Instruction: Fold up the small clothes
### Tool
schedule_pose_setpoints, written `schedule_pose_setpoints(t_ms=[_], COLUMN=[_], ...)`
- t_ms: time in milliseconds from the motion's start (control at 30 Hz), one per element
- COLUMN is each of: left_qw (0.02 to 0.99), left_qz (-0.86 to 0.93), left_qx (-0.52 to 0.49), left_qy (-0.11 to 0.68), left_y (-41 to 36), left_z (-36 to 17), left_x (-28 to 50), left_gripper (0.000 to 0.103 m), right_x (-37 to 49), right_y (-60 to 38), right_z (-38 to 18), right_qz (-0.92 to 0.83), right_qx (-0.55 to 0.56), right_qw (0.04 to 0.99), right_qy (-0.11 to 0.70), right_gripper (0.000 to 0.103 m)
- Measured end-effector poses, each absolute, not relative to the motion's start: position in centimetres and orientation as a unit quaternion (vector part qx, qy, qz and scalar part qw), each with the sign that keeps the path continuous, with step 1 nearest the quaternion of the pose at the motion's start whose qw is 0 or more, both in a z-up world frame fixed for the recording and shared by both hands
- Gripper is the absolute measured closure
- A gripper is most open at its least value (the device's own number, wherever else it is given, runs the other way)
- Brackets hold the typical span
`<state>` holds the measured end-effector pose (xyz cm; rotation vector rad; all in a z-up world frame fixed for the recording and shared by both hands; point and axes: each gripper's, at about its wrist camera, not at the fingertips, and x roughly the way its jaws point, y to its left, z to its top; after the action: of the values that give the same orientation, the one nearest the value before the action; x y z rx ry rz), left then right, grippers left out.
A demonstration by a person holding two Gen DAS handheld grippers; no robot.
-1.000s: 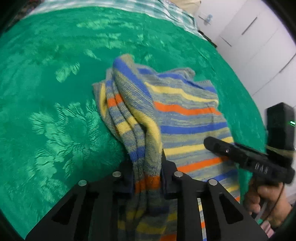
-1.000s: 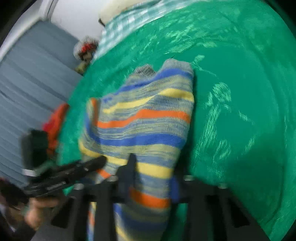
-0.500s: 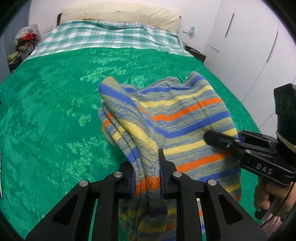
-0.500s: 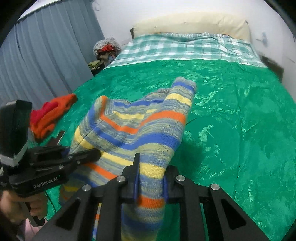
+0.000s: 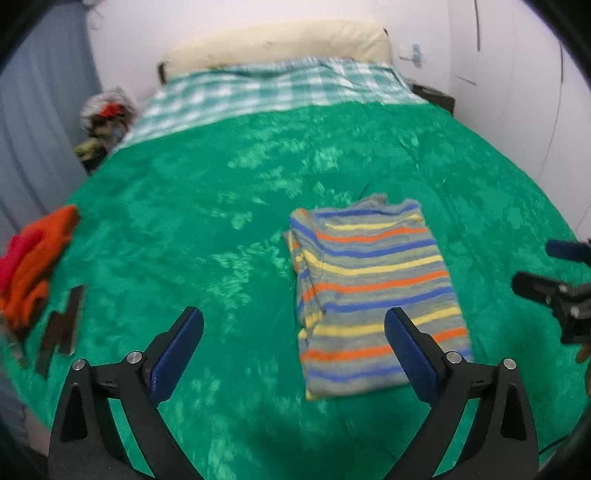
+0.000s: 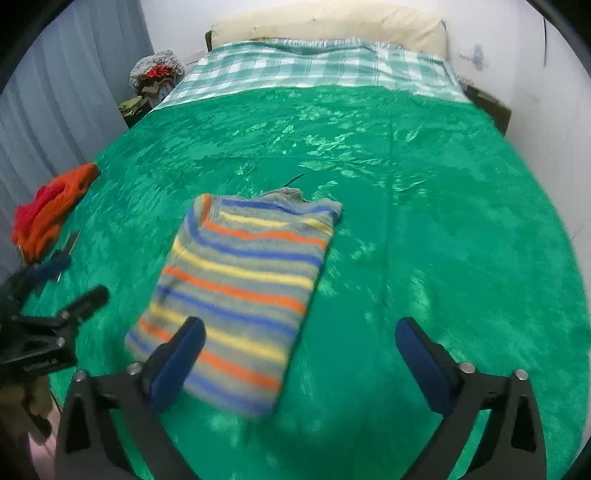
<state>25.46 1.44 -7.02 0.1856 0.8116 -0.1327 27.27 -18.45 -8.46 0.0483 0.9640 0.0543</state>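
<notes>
A striped knit garment in grey, blue, yellow and orange lies folded flat in a long rectangle on the green bedspread. It also shows in the right wrist view. My left gripper is open and empty, held above the bedspread just left of the garment's near end. My right gripper is open and empty, above the garment's near right corner. Each gripper shows at the edge of the other's view, the right one and the left one.
A pile of orange and red clothes lies at the bed's left edge, with dark flat strips beside it. A checked sheet and cream pillow are at the head. A grey curtain hangs left; white wall right.
Both grippers have opened and let go of the striped garment, which now lies flat on the bed. Both have pulled back and up from it.
</notes>
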Motion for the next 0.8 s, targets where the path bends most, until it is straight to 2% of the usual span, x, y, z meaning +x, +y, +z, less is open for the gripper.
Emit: schedule_pose_setpoints(t_ms=[233, 433, 567, 800], left_qw=[0.926, 0.913, 0.915, 0.911], left_qz=[-0.010, -0.001, -0.009, -0.010], left_qx=[0.078, 0.091, 0.059, 0.075], left_qy=[0.370, 0.399, 0.400, 0.406], left_y=[1.4, 0.8, 1.6, 1.6], left_z=[-3.5, -2.8, -2.1, -1.9], left_x=[20.3, 17.0, 14.8, 12.6], left_gripper=[0.002, 0.002, 0.002, 0.001], right_x=[19.0, 14.4, 12.4, 10.6], right_y=[-18.2, -16.8, -15.9, -14.8], right_z=[-4.0, -2.2, -1.9, -1.2], right_qz=[0.011, 0.017, 0.017, 0.026], right_qx=[0.012, 0.002, -0.012, -0.012], right_qw=[0.905, 0.912, 0.913, 0.914], right_qy=[0.426, 0.410, 0.407, 0.404], right_gripper=[0.001, 0.001, 0.001, 0.001])
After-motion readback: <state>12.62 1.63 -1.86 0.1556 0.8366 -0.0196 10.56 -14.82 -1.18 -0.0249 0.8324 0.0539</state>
